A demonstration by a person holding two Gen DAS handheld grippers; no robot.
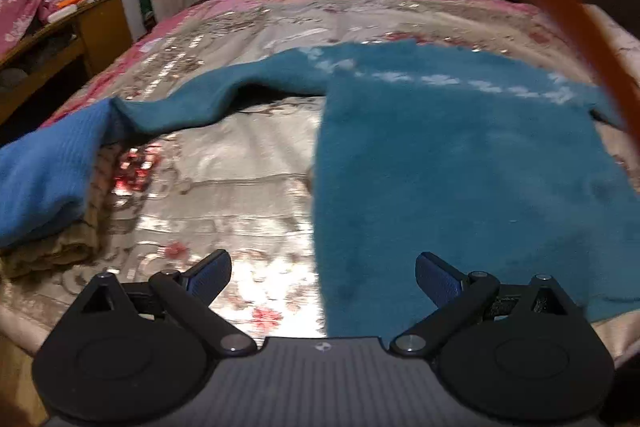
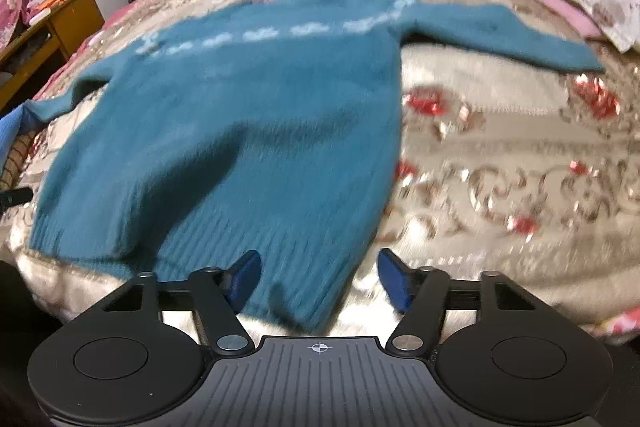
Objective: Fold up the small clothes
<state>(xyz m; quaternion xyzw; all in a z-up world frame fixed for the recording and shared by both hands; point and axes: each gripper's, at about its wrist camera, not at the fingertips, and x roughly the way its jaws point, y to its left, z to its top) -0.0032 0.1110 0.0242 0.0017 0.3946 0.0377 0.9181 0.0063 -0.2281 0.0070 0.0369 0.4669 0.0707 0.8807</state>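
1. A teal sweater [image 2: 240, 131] is spread flat on the bed [image 2: 500, 187], sleeves stretched out to either side; a pale pattern band crosses its chest.
2. Its ribbed hem is seen lying directly ahead of the right claw [image 2: 319, 281], between the blue pads, which are not pressed on it; the jaws stand partly apart.
3. The left claw [image 1: 323, 277] is held wide and empty over the sweater's side edge [image 1: 440, 167], with the floral bedcover [image 1: 240, 167] under its left finger.
4. A lighter blue folded garment [image 1: 44, 167] is seen far left of the left claw.
5. A wooden nightstand [image 1: 92, 27] stands beyond it, beside the bed.
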